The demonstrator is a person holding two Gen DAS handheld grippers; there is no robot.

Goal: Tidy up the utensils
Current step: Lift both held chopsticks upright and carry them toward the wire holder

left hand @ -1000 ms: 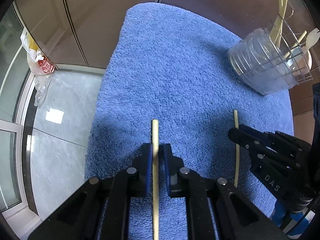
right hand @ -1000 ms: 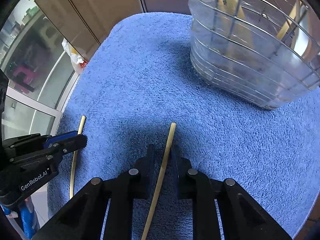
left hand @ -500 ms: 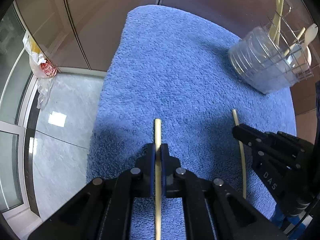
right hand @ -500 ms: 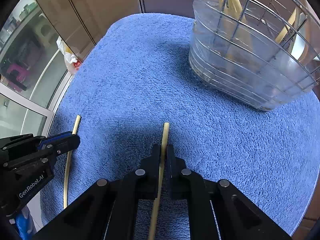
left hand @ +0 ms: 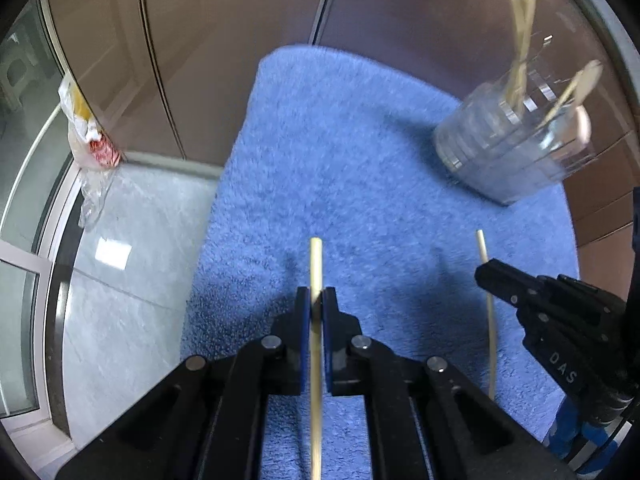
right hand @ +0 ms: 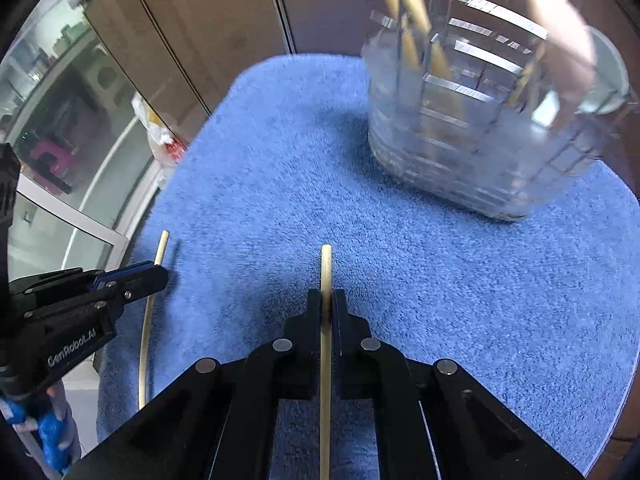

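My left gripper (left hand: 316, 294) is shut on a pale wooden chopstick (left hand: 315, 264), held above the blue towel (left hand: 340, 152). My right gripper (right hand: 326, 296) is shut on a second chopstick (right hand: 326, 268), also above the towel. Each gripper shows in the other's view: the right one (left hand: 486, 270) with its chopstick (left hand: 482, 246), the left one (right hand: 160, 276) with its chopstick (right hand: 162, 244). A wire utensil holder (left hand: 516, 140) with a clear liner stands at the towel's far right, holding several wooden utensils; it looms close in the right wrist view (right hand: 480, 120).
The towel (right hand: 440, 280) covers a small round table. A plastic bag (left hand: 90, 140) lies on the grey floor (left hand: 120, 300) to the left, by brown cabinet doors (left hand: 220, 40) and a glass door.
Both grippers closed fully on their chopsticks and lifted them off the towel. The view has risen and tilted, and the holder now appears blurred from motion.
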